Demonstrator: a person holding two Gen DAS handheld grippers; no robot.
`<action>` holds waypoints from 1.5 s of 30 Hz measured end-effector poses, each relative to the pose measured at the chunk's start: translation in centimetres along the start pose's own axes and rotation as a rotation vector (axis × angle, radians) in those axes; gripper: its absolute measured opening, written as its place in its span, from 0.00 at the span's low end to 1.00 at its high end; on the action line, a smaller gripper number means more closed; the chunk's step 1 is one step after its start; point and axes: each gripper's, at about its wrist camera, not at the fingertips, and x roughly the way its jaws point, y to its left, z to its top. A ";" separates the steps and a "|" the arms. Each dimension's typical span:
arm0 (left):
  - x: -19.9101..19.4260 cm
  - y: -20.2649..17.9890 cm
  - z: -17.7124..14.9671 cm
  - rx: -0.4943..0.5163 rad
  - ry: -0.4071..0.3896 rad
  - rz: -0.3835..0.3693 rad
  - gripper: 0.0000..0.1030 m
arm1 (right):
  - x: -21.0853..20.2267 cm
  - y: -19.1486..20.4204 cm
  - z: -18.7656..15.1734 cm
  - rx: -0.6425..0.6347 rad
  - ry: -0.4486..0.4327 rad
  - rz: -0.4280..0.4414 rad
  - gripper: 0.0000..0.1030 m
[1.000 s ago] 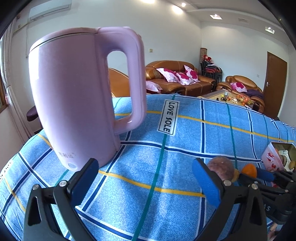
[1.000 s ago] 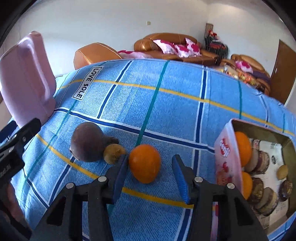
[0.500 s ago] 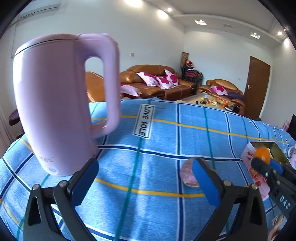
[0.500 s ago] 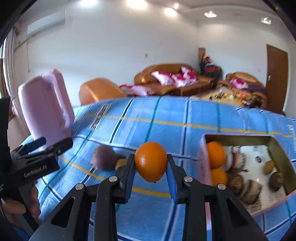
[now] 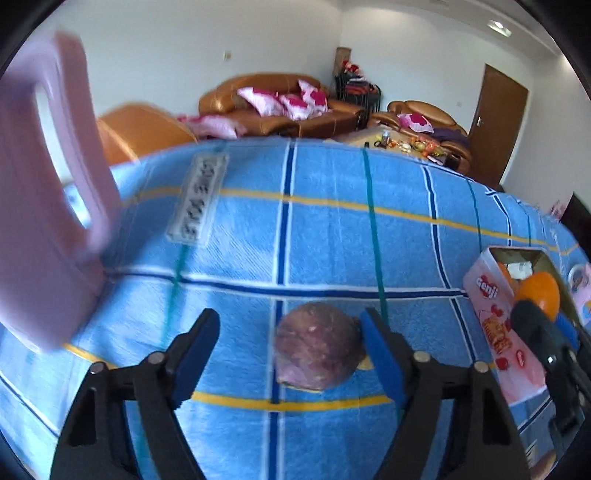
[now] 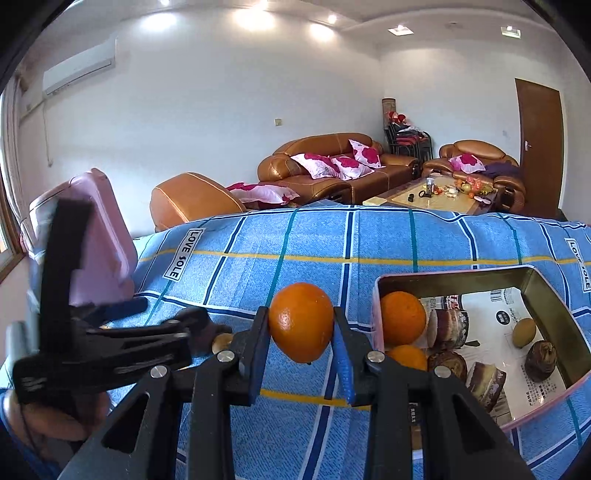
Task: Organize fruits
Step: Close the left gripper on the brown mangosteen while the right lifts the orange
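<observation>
A: Right gripper [image 6: 301,326] clamps the round orange [image 6: 301,321] clear of the cloth, pink tin box [image 6: 554,398] at three o'clock. Why?

B: Ready to drop in. Left gripper [image 5: 290,332], jaws just closing, not yet gripping, straddles the mottled purple fruit [image 5: 317,347].

White walls [image 6: 221,110], brown leather sofa [image 6: 332,166]

Cloth [image 5: 332,236]: blue, navy/white/yellow/teal check. Kettle [image 5: 40,236]: pale pink. Clamped orange [image 6: 301,321]: orange. Round fruit [image 5: 317,350]: mottled purple-brown. Tin [image 6: 535,280]: pink outside, gold inside.

Bright ceiling lights [image 6: 255,16]; left view motion-blurred, fisheye-warped edges
</observation>
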 end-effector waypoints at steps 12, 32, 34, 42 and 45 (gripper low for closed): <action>0.1 0.3 -0.7 -0.026 0.004 -0.132 0.51 | 1.1 -0.1 -0.2 -0.001 0.031 0.000 0.33; -7.7 6.8 -0.9 -0.189 -0.289 0.078 0.50 | -0.8 1.5 0.0 -0.063 -0.076 0.024 0.33; -8.2 7.9 -1.3 -0.222 -0.303 0.105 0.50 | -0.6 1.8 0.0 -0.071 -0.070 0.033 0.33; -7.8 6.9 -2.0 -0.183 -0.315 0.165 0.50 | -0.7 2.9 -0.4 -0.089 -0.062 0.133 0.33; -7.6 5.7 -2.2 -0.142 -0.320 0.171 0.50 | -1.0 3.6 -0.6 -0.120 -0.076 0.141 0.33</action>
